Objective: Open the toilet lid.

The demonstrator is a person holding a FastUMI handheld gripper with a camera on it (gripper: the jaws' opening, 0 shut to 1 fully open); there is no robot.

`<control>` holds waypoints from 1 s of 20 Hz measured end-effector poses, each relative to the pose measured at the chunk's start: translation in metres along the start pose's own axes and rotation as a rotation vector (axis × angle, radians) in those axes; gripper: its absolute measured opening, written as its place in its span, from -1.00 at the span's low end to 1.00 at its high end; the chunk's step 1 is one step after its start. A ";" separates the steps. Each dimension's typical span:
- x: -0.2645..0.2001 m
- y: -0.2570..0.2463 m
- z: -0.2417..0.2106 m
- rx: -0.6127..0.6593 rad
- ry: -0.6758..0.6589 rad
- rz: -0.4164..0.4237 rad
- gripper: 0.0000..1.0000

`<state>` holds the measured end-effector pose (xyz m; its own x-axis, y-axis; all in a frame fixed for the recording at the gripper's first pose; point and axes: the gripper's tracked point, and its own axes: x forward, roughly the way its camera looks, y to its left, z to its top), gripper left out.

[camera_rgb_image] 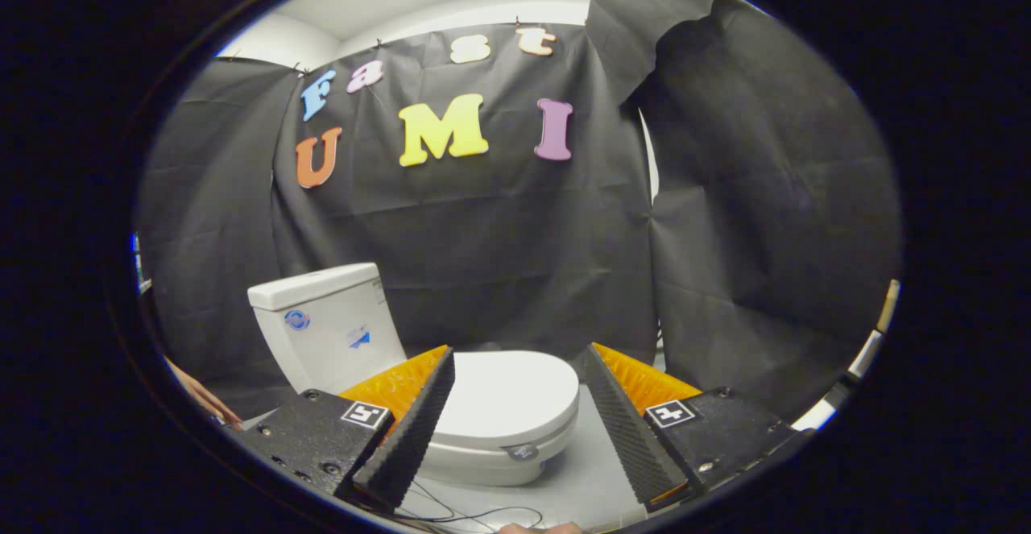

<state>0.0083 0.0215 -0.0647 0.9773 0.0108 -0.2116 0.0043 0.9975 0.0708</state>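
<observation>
Gripper (515,357) fingers stand spread wide apart in the gripper view, holding nothing, their ridged inner faces turned toward each other with open air between them. Framed in that gap, just ahead of the fingertips and a little below them, sits the small white glossy toilet (483,453), and on top of it the smooth, rounded white plastic lid (507,393), lying flat and closed over the seat.

What the coming move turns on is how the lid lies from the gripper: its long axis runs away from the hinge end at the boxy white ceramic-looking tank (326,329), which stands behind the left finger, toward the free rounded front edge, which points to the right-hand finger and slightly toward the camera. That free edge is the near part, so I judge the fingers would need to come down and forward to get under or around the lip there, then swing it up toward the tank.

A thin seam shows between lid and seat along the front curve, with a small dark round badge (522,452) on the bowl rim just below it. The lid surface looks hard and slick, so a pinch on its thin edge may slip. The toilet rests on a pale grey matte floor (588,469), across which thin dark cables (475,514) trail close beneath the fingers. Creased black cloth hangs behind everything.
</observation>
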 end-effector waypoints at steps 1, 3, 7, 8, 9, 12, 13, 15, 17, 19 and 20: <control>0.002 0.003 -0.010 0.007 0.033 0.004 1.00; 0.006 0.007 -0.020 0.008 0.065 0.009 1.00; 0.013 0.021 -0.038 0.015 0.119 0.034 1.00; 0.017 0.024 -0.047 0.034 0.151 0.036 1.00; 0.020 0.025 -0.058 0.051 0.200 0.033 1.00; 0.030 0.024 -0.081 0.116 0.291 0.018 1.00; 0.032 0.022 -0.090 0.150 0.319 0.012 1.00; 0.037 0.023 -0.112 0.222 0.397 -0.001 1.00; 0.045 0.025 -0.129 0.298 0.456 -0.010 1.00; 0.051 0.029 -0.145 0.377 0.507 -0.010 1.00; 0.050 0.027 -0.153 0.415 0.530 -0.015 1.00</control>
<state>0.0254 0.0596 -0.2226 0.7406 0.1361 -0.6581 0.2016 0.8892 0.4107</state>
